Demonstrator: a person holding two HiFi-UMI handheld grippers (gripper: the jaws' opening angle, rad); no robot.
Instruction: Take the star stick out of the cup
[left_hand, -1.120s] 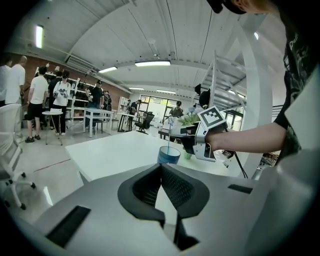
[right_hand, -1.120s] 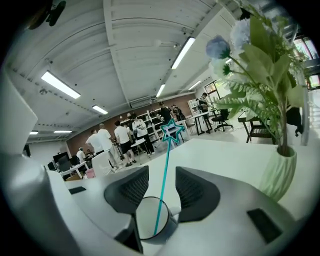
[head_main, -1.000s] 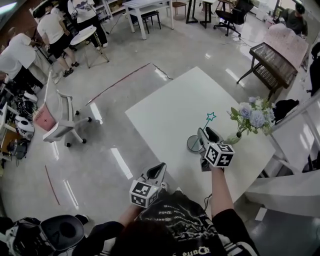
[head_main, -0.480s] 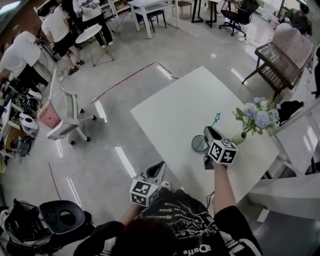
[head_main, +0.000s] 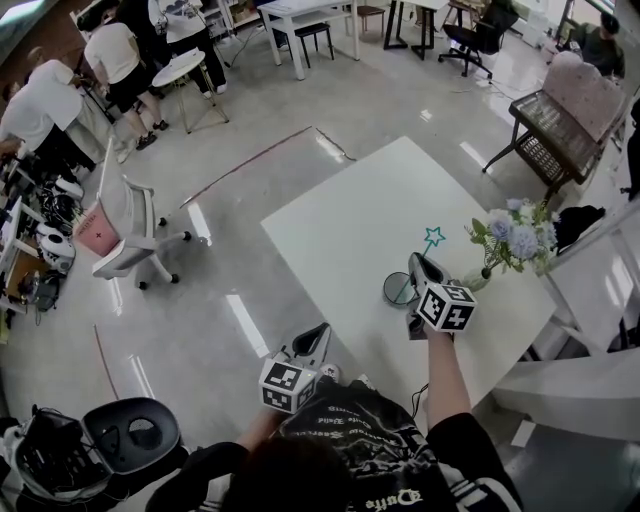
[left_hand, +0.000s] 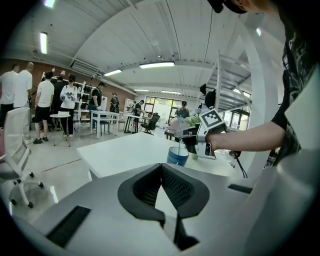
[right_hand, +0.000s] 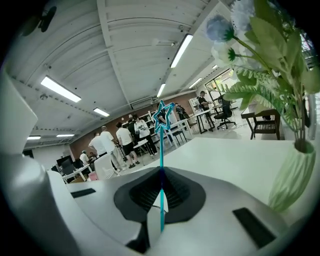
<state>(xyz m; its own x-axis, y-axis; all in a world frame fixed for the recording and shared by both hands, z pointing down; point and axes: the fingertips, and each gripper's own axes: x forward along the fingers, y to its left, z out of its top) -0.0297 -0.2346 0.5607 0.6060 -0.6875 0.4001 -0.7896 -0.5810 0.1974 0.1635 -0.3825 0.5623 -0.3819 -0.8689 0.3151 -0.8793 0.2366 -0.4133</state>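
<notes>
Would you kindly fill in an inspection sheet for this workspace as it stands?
Surface: white table, mostly bare.
Job's things: star stick, lower end in blue cup.
Clutter: vase of flowers beside the cup.
Grippers: right gripper shut on the stick; left gripper shut, empty, short of the table.
Cables: black cable hanging from right gripper.
Surroundings: office chair, people, tables, bench.

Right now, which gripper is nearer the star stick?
Right. The right gripper is shut on the star stick, just above the cup on the table. The left gripper, shut and empty, hangs back off the table's near edge, close to the person's body.
</notes>
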